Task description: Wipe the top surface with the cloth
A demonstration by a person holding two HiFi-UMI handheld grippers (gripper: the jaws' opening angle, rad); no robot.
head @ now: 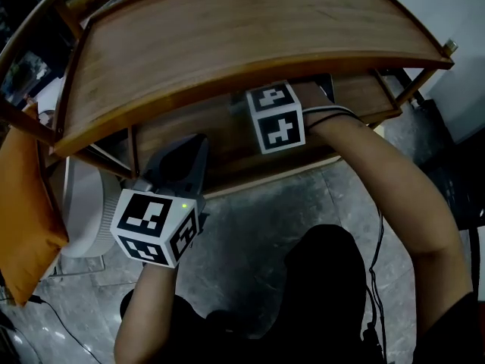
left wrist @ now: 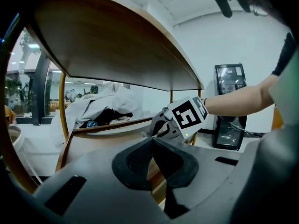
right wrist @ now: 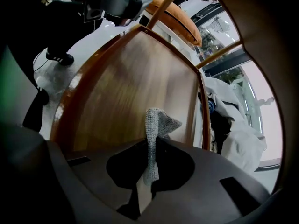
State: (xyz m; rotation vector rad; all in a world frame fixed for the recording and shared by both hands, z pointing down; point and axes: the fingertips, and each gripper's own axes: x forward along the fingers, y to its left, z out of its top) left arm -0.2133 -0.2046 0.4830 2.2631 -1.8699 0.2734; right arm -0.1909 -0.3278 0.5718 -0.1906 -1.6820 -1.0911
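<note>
The wooden top surface (head: pixel 227 36) of a two-tier table is bare, with no cloth on it. Under it, my right gripper (right wrist: pixel 148 174) is over the lower shelf (right wrist: pixel 126 92) and is shut on a grey knitted cloth (right wrist: pixel 153 134), which sticks up from between the jaws. In the head view only that gripper's marker cube (head: pixel 276 117) shows, its jaws hidden under the top. My left gripper (head: pixel 186 158) hangs in front of the table at the lower left, shut on nothing (left wrist: pixel 152 148). In the left gripper view the right gripper (left wrist: pixel 161 125) is ahead over the shelf.
An orange cushion (head: pixel 23 218) and a round white appliance (head: pixel 83 218) are left of the table. A heap of white cloth (left wrist: pixel 103 101) lies beyond the shelf. A black cabinet (left wrist: pixel 229 106) stands against the wall. Brass legs (left wrist: pixel 62 111) carry the top. Grey stone floor (head: pixel 250 226) lies below.
</note>
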